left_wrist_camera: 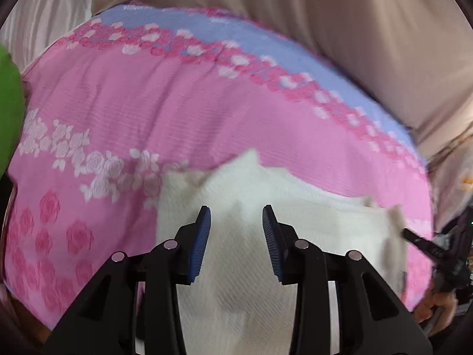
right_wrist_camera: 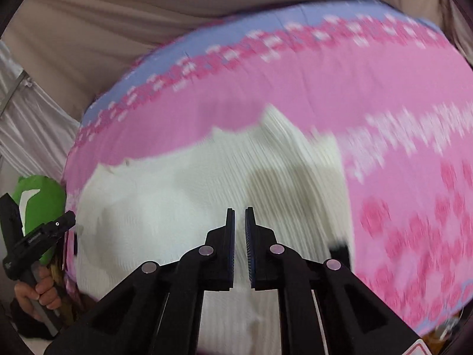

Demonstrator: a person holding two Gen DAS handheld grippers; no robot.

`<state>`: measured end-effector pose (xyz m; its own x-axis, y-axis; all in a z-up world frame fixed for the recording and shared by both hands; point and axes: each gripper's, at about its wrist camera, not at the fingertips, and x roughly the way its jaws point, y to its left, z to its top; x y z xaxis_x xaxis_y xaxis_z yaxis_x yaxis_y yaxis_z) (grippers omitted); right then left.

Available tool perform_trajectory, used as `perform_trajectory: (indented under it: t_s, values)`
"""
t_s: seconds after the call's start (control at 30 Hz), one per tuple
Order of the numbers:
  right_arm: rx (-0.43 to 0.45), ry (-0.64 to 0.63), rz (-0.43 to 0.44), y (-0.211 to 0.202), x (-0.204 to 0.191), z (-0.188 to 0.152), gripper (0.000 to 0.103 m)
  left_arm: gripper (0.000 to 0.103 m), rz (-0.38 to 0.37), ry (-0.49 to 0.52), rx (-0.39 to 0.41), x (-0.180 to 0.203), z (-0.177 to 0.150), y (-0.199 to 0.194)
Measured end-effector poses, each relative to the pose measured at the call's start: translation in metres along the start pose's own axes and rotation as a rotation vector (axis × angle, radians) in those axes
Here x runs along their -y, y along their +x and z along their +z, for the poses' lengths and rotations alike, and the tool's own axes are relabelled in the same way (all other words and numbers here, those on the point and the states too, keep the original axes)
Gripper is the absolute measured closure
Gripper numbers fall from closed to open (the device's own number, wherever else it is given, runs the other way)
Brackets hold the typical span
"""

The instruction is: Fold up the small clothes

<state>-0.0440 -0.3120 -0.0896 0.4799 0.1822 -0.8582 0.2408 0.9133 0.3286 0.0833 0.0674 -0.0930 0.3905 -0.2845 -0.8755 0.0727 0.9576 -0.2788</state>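
- Left wrist view: the left hand-held gripper [left_wrist_camera: 236,216], jaws apart, hovers over one cream, ribbed-knit garment [left_wrist_camera: 295,222] lying on a pink rose-patterned cloth [left_wrist_camera: 147,103].
- Right wrist view: the right hand-held gripper [right_wrist_camera: 239,216], blue-padded jaws nearly together with nothing between them, is above the same garment [right_wrist_camera: 177,192]; one green object [right_wrist_camera: 44,189] sits left.

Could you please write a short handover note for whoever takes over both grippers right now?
Left gripper: open, empty, above the white garment.
Right gripper: nearly shut, a thin gap between the fingers, nothing visibly held, also over the garment.
The white garment lies on the pink floral cloth, rumpled, with raised corners at its far edge. A green object sits off to the left.
Done: garment on the cloth; any fold so far cannot be told.
Left: flatten, fold, set aside.
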Motion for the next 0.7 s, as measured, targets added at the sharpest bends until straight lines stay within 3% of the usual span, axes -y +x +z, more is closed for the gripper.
perform_trajectory:
  t_s: [0.07, 0.1, 0.17, 0.23, 0.3, 0.33, 0.4, 0.43, 0.5, 0.63, 0.7]
  values:
    - [-0.021, 0.011, -0.058, 0.023, 0.011, 0.025, 0.094, 0.075, 0.03, -0.025, -0.041, -0.011, 0.002, 0.025]
    - [-0.031, 0.012, -0.087, 0.031, 0.019, 0.031, 0.094, 0.08, 0.043, -0.029, -0.017, -0.015, 0.004, 0.029]
    - [-0.05, 0.026, -0.19, 0.055, 0.046, 0.042, 0.103, 0.08, 0.063, 0.011, -0.003, -0.012, 0.003, 0.029]
    - [-0.019, 0.118, -0.069, 0.058, 0.08, 0.044, 0.103, 0.08, 0.09, 0.04, -0.008, -0.006, 0.004, 0.025]
    - [-0.038, 0.132, -0.073, 0.056, 0.084, 0.048, 0.103, 0.08, 0.063, 0.006, 0.0, -0.006, 0.005, 0.011]
    - [-0.041, 0.103, -0.119, 0.051, 0.074, 0.05, 0.103, 0.076, 0.024, -0.035, 0.025, -0.011, 0.002, -0.006]
    - [-0.019, 0.058, -0.154, 0.034, 0.053, 0.05, 0.102, 0.051, 0.002, -0.089, 0.058, -0.024, -0.009, -0.031]
    - [0.003, 0.042, -0.125, 0.02, 0.04, 0.046, 0.093, 0.049, 0.016, -0.108, 0.062, -0.033, -0.018, -0.04]
    - [0.016, 0.02, -0.044, 0.001, 0.014, 0.036, 0.091, 0.046, 0.035, -0.136, 0.029, -0.05, -0.036, -0.044]
    - [-0.105, -0.099, 0.102, 0.003, -0.056, -0.001, 0.091, 0.041, -0.014, -0.278, -0.107, -0.084, -0.076, -0.028]
    - [-0.169, -0.155, 0.134, 0.018, -0.084, -0.016, 0.091, 0.027, -0.043, -0.362, -0.119, -0.093, -0.089, -0.021]
